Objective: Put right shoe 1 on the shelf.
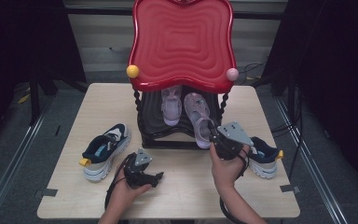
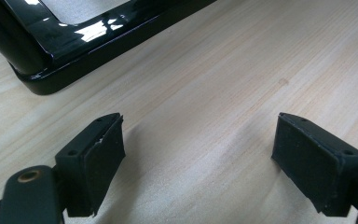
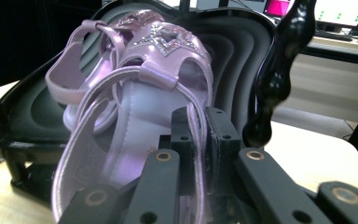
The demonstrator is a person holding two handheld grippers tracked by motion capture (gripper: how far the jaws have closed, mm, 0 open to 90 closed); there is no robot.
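Note:
A lilac sandal [image 1: 199, 116] lies toe-in on the black lower tray [image 1: 151, 122] of a small rack, its heel hanging over the front edge. My right gripper [image 1: 213, 135] is shut on that sandal's thin heel strap; in the right gripper view the strap runs between the closed pads of the right gripper [image 3: 200, 126], and the sandal [image 3: 135, 93] fills the space ahead. A second lilac sandal [image 1: 171, 105] sits to its left on the same tray. On the table in front of the rack, my left gripper [image 1: 154, 177] rests open, nothing between the pads of the left gripper [image 2: 198, 154].
A red wavy tray [image 1: 182, 42] tops the rack on twisted black posts [image 3: 279, 79]. The rack's glossy black base [image 2: 51, 42] is just ahead of my left gripper. One navy-and-white sneaker [image 1: 106, 150] lies at the table's left, another [image 1: 263, 158] at the right beside my right hand.

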